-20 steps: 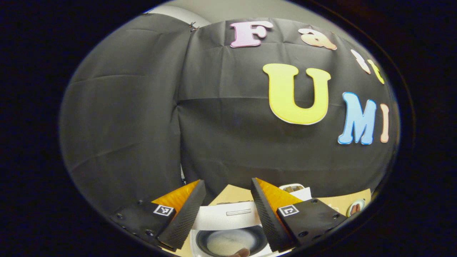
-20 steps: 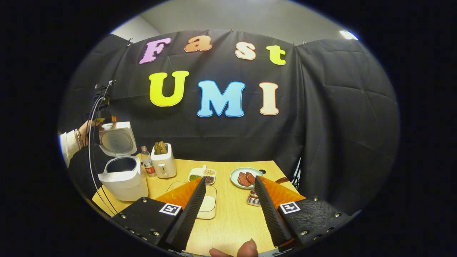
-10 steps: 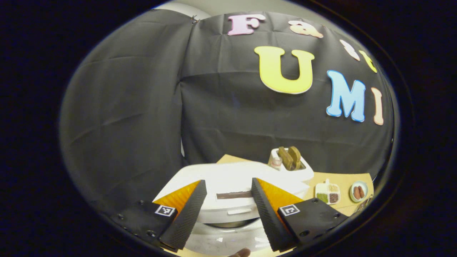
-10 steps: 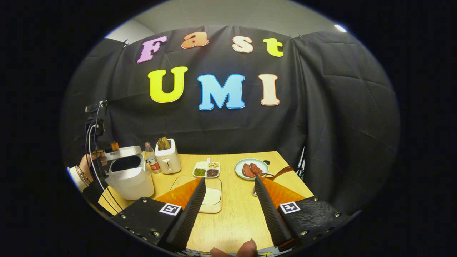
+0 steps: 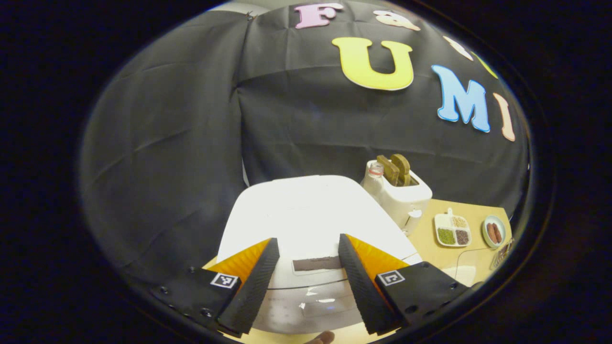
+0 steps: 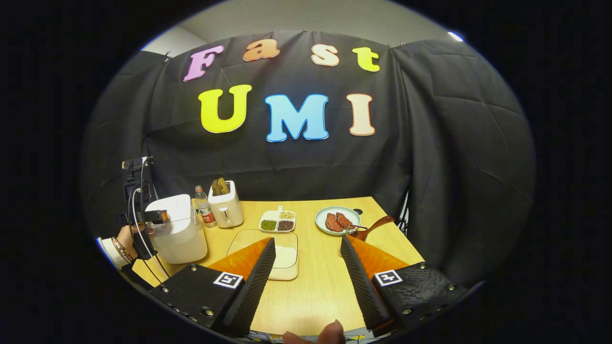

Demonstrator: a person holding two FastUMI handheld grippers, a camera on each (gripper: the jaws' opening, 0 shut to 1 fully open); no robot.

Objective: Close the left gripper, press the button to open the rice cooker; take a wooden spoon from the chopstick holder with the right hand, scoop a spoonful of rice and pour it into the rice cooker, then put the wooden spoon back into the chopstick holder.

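Note:
The white rice cooker (image 5: pixel 306 215) stands with its lid down at the table's left end. My left gripper (image 5: pixel 307 240) is open just over the lid's front edge, a dark slot showing between the fingers. In the right gripper view the rice cooker (image 6: pixel 174 229) has that left gripper (image 6: pixel 160 217) and a hand at its top. My right gripper (image 6: pixel 307 240) is open and holds nothing, above the table's near side. Beyond it lie a clear tray of rice (image 6: pixel 284 255) and the wooden spoon (image 6: pixel 375 227), whose holder is hidden behind my right finger.
A toaster (image 6: pixel 225 208) with bread and a small bottle (image 6: pixel 204 212) stand behind the cooker. A divided dish of grains (image 6: pixel 278 222) and a plate of meat (image 6: pixel 337 220) sit mid-table. The wooden table (image 6: pixel 311 291) ends at the black cloth on the right.
The cooker lid went from upright to fully down, and my left gripper came down with it. The right gripper drew back slightly, still open.

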